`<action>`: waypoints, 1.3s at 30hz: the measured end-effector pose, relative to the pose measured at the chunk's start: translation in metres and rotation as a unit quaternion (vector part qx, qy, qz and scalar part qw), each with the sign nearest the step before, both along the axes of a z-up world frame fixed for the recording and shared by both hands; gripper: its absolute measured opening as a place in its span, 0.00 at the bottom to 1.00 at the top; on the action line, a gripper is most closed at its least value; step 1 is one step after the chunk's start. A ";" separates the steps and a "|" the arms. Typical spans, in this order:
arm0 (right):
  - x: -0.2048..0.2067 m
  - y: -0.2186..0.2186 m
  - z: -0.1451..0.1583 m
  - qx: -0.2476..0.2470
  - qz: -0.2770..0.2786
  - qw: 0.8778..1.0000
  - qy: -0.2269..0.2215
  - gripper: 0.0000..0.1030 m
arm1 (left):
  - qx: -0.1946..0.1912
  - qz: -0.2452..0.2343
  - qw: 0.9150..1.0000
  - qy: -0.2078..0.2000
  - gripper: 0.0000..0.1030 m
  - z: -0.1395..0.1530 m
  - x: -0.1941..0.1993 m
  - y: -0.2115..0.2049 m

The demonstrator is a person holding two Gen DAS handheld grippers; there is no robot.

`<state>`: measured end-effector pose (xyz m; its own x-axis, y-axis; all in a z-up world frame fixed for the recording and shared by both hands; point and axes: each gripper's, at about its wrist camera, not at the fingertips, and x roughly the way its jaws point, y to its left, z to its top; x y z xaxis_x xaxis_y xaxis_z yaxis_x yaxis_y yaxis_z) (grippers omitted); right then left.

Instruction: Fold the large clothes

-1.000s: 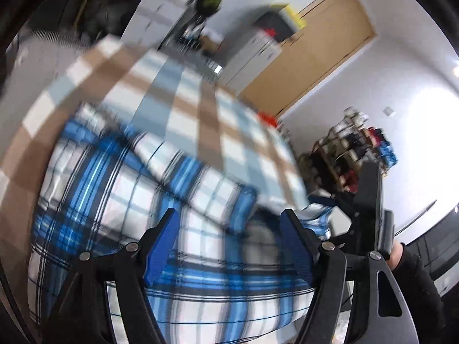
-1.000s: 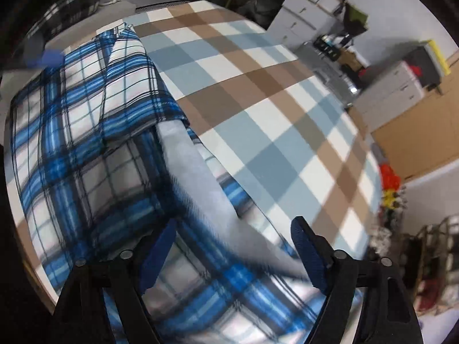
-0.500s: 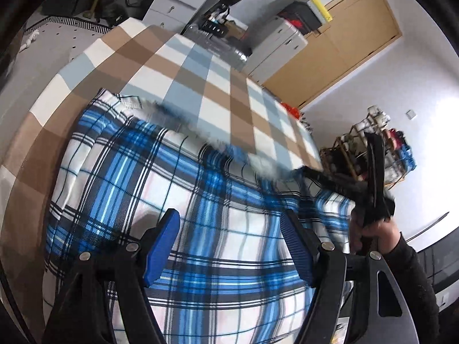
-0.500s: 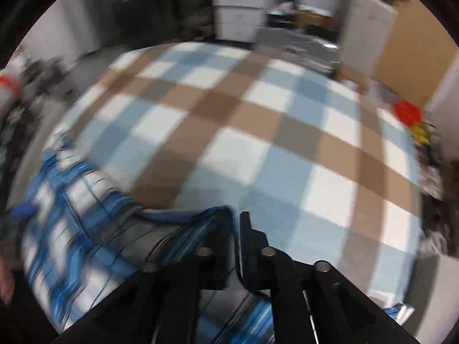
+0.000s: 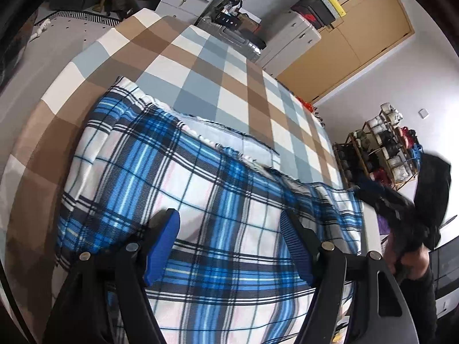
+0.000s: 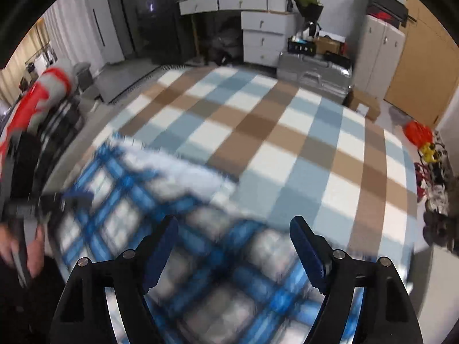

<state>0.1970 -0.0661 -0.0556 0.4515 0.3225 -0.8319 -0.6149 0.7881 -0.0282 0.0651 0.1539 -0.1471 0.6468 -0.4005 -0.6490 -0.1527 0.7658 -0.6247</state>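
A blue, white and black plaid garment [image 5: 200, 195] lies spread over the near part of a bed with a brown, blue and white checked cover [image 5: 200, 66]. My left gripper [image 5: 229, 229] hovers just above the plaid, open, with nothing between its blue pads. At the cloth's right end the right gripper [image 5: 364, 190] shows blurred in a hand. In the right wrist view my right gripper [image 6: 233, 235] hangs over the blurred plaid [image 6: 200, 229]. Its jaws are opening and nothing is between them. The left gripper [image 6: 77, 196] appears at the far left.
Past the bed stand white drawers [image 6: 264, 34], a silver suitcase [image 6: 312, 71], a grey cabinet [image 5: 289, 40] and a wooden door [image 5: 358, 34]. A shoe rack [image 5: 381, 149] stands at the right. The far half of the checked cover [image 6: 287, 132] is bare.
The folded-over flap of plaid was drawn out and now lies flat. My right gripper shut on the cloth's edge half a second ago, then let go and rose. The left gripper stayed open.
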 end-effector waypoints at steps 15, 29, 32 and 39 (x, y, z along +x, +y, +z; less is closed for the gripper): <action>-0.099 -0.154 -0.037 0.200 -0.181 0.962 0.033 0.87 | 0.105 -0.133 0.985 0.016 0.66 0.012 0.018 -0.063; -0.078 -0.161 -0.048 0.055 -0.196 0.976 0.074 0.76 | 0.143 -0.101 0.984 0.043 0.66 0.011 0.013 -0.058; -0.067 -0.131 -0.024 0.087 -0.161 0.982 0.052 0.76 | 0.155 -0.136 0.978 0.004 0.66 0.025 0.004 -0.087; -0.008 -0.060 -0.069 -0.036 -0.134 0.986 0.092 0.75 | 0.185 -0.149 0.971 0.029 0.66 -0.026 0.018 -0.096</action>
